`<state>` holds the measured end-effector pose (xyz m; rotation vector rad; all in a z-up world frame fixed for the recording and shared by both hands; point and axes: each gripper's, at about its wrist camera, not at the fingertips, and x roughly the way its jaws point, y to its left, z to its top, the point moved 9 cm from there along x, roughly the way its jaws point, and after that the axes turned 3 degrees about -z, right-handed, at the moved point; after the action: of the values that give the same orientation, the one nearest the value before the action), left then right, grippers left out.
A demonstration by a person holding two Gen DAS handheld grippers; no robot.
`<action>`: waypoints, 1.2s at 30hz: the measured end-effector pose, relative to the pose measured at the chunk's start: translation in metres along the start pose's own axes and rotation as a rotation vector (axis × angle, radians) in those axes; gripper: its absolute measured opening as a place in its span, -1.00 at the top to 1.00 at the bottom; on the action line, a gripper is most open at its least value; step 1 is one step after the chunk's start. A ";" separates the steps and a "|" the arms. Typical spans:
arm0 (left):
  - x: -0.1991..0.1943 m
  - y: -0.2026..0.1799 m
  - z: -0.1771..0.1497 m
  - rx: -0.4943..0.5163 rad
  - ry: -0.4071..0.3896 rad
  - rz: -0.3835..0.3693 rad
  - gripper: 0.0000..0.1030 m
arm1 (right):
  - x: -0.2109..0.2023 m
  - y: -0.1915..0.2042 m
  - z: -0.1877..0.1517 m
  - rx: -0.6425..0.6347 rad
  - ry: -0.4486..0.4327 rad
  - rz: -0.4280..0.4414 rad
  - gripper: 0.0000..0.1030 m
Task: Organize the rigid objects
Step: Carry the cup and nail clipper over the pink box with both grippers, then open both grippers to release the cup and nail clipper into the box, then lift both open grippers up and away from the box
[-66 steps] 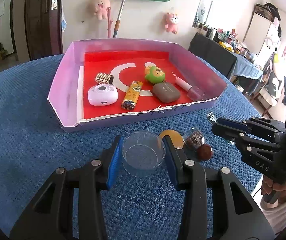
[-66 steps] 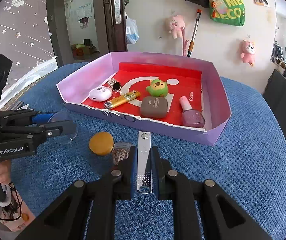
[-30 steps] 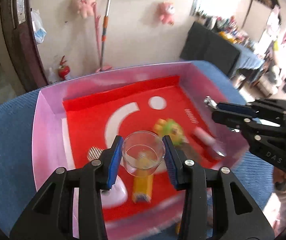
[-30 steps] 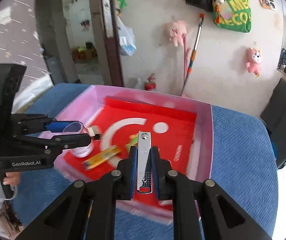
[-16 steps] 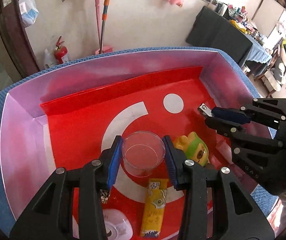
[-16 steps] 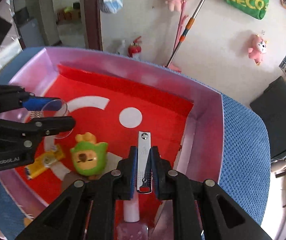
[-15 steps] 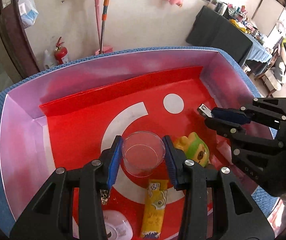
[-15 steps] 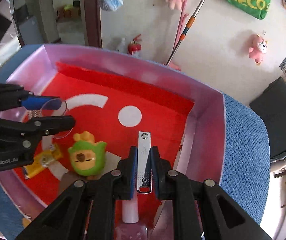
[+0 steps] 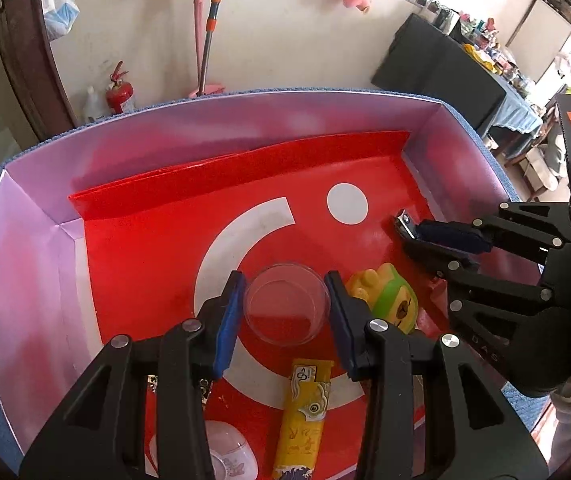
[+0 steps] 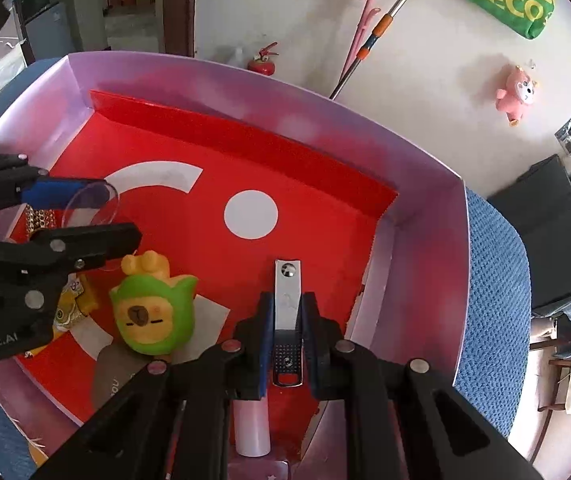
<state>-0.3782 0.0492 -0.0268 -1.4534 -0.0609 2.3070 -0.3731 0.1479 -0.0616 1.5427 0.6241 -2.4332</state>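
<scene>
My left gripper (image 9: 285, 306) is shut on a clear round plastic dish (image 9: 286, 304) and holds it over the red floor of the pink-walled box (image 9: 25, 216), near the middle. My right gripper (image 10: 287, 316) is shut on a silver nail clipper (image 10: 286, 300) and holds it over the right part of the box floor, near the right wall (image 10: 421, 264). The right gripper also shows in the left wrist view (image 9: 425, 236), the left one in the right wrist view (image 10: 97, 216).
In the box lie a green and yellow toy figure (image 10: 151, 316), a yellow lighter (image 9: 303, 420), a white round case (image 9: 225, 456), a gold studded piece (image 10: 39, 218), a grey pouch (image 10: 113, 380) and a nail polish bottle (image 10: 251, 428). The box stands on a blue cloth (image 10: 493, 320).
Both grippers carried their objects from the blue cloth up and over the box. Over the last half second they dropped slightly closer to the floor.
</scene>
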 end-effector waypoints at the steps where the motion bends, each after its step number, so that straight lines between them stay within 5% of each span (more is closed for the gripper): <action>1: 0.000 0.000 0.000 0.000 -0.002 -0.002 0.25 | 0.000 0.000 -0.001 0.000 0.002 0.000 0.71; 6: -0.005 -0.001 0.001 0.003 -0.018 -0.001 0.20 | -0.001 0.002 -0.003 -0.007 0.007 -0.007 0.71; 8: -0.006 -0.002 0.003 0.008 -0.025 0.004 -0.03 | -0.002 0.002 -0.003 -0.004 0.006 -0.006 0.71; 13: -0.016 -0.004 0.007 0.018 -0.060 0.012 -0.17 | -0.004 0.003 -0.003 -0.003 0.005 -0.010 0.67; 19: -0.033 -0.006 0.008 0.017 -0.101 0.012 -0.24 | -0.015 -0.002 0.001 0.010 -0.026 -0.010 0.46; 24: -0.059 -0.010 0.002 0.015 -0.159 0.021 -0.46 | -0.039 -0.006 0.003 0.032 -0.075 -0.005 0.15; 30: -0.103 -0.019 -0.014 -0.001 -0.256 0.017 -0.47 | -0.086 -0.010 0.000 0.069 -0.183 0.005 -0.44; 36: -0.156 -0.030 -0.035 0.000 -0.393 0.036 -0.59 | -0.148 -0.005 -0.018 0.097 -0.318 0.007 -0.80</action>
<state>-0.2802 0.0135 0.0985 -0.9872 -0.1473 2.5881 -0.2954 0.1516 0.0661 1.1465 0.4443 -2.6579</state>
